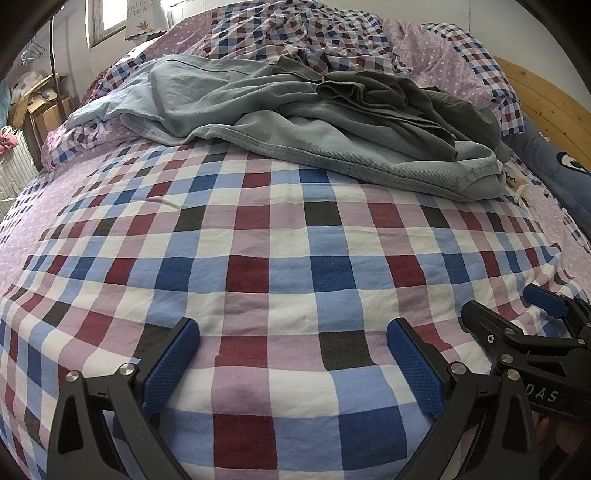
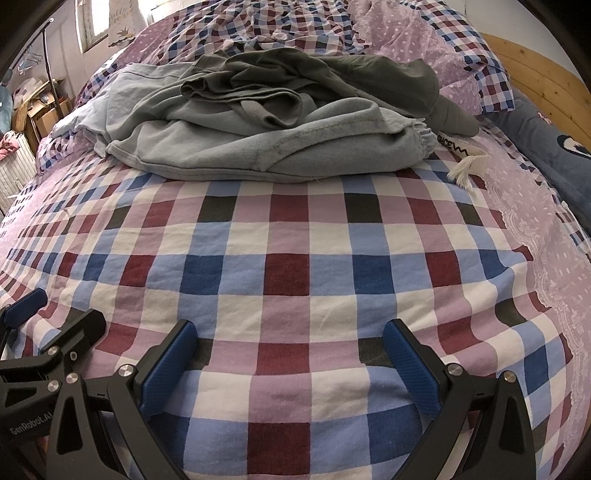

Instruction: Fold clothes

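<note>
Checked bedding in blue, maroon, lilac and white covers the bed (image 1: pixel 258 236), with a wooden headboard (image 1: pixel 546 96) at the far right and a window (image 1: pixel 107 18) at the far left. Rumpled clothes lie in a heap across the far half of the bed: a pale blue-grey garment (image 1: pixel 229 96) spread underneath, and a darker grey-green garment (image 1: pixel 399 99) bunched on top toward the right. In the right wrist view a white cord end (image 2: pixel 463 170) pokes out beside the pile's right edge.

Both tools sit low over the near, bare part of the bed, well apart from the clothes. The left tool (image 1: pixel 293 365) is spread wide with nothing between its blue pads. The right tool (image 2: pixel 290 365) is likewise wide and empty. Each tool shows at the edge of the other's view, side by side.
</note>
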A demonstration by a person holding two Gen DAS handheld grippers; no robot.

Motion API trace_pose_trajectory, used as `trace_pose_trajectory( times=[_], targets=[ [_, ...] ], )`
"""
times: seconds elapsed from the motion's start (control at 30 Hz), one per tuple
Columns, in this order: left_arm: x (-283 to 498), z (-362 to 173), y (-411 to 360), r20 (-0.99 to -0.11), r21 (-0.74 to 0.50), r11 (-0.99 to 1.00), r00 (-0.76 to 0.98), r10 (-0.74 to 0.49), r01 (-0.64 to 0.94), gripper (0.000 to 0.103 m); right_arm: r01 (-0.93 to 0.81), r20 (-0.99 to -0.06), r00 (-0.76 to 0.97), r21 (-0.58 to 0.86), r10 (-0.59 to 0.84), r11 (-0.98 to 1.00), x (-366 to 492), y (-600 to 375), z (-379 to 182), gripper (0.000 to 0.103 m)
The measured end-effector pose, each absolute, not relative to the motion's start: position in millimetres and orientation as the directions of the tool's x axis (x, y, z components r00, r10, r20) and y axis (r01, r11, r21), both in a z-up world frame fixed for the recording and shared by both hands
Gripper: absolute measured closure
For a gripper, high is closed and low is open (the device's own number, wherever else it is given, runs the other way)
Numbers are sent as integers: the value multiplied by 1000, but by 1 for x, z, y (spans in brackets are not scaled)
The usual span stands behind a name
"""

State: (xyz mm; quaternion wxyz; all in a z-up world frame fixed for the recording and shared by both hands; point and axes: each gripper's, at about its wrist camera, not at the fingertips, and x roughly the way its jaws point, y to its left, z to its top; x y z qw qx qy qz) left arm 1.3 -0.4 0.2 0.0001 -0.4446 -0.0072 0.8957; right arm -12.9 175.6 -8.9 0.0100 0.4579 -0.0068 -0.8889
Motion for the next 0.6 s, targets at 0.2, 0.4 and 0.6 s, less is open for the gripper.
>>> trace_pose_trajectory(
  times=[0.2, 0.4, 0.6],
  targets=[
    [3, 6, -2, -787, -29, -1000, -616, 23, 0, 0, 12, -814, -581, 29, -31, -999, -14, 175, -9, 0],
    [8, 17, -7, -760, -70, -997, -646, 67, -22, 1, 37, -811, -581, 52, -64, -998, -16, 177, -6, 0],
    [13, 28, -11, -730, -109, -993, -674, 111, -45, 1, 38, -790, -601, 122, -121, -992, -15, 185, 2, 0]
  ],
)
